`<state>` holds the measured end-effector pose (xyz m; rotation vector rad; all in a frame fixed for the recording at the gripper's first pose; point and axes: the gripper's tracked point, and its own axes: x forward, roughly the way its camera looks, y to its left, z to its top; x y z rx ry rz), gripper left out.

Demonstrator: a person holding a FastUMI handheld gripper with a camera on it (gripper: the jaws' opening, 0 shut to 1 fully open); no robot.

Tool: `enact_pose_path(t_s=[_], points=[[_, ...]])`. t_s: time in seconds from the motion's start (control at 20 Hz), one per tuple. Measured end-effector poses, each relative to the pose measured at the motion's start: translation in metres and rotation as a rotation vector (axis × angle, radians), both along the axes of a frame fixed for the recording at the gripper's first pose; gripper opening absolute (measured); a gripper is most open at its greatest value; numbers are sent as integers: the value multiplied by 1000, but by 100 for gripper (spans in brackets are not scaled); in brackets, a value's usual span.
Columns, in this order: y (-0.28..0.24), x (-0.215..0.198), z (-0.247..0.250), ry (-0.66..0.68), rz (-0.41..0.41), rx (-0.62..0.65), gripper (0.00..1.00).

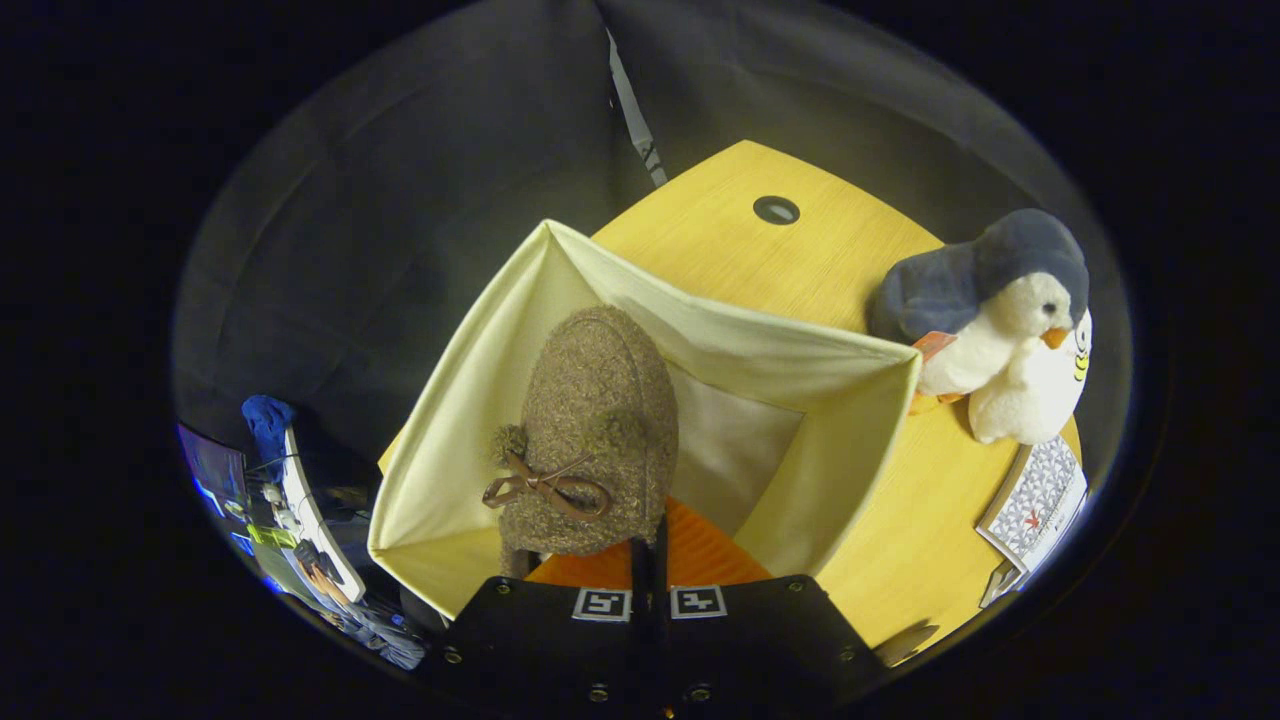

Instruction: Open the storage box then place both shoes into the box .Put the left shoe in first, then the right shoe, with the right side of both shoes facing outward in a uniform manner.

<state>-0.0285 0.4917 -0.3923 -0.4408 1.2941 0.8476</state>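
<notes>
**Shoe held over the open storage box**

In the gripper view we look steeply down along the gripper, which points into the storage box from above. Its two fingers stand close together, almost touching, and the heel end of a fuzzy brown shoe sits pinched between them, so we read them as closed narrowly on the shoe. The shoe hangs toe away from us, just ahead of the fingers, with its small brown bow facing up and toward the left. It sits over the box's left half, and we cannot tell whether it touches the pale floor of the box. The cream fabric box is open, its four walls spread, and it rests on the yellow worktop. Beyond the box to the right a plush penguin lies on the worktop, touching the box's right corner, with a patterned booklet just beside it.
</notes>
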Motion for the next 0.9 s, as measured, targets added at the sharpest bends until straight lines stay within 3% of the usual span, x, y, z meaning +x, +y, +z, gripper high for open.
enact_pose_path(t_s=[0.3, 0.35, 0.6, 0.65, 0.75, 0.9], points=[[6, -5, -28, -10, 22, -62, 1], [9, -11, -26, 11, 19, -48, 5], [17, -20, 10, -8, 29, 48, 48], [17, -21, 28, -16, 27, 85, 66], [12, -14, 58, -52, 21, 142, 74], [-6, -8, 105, -67, -23, 219, 74]])
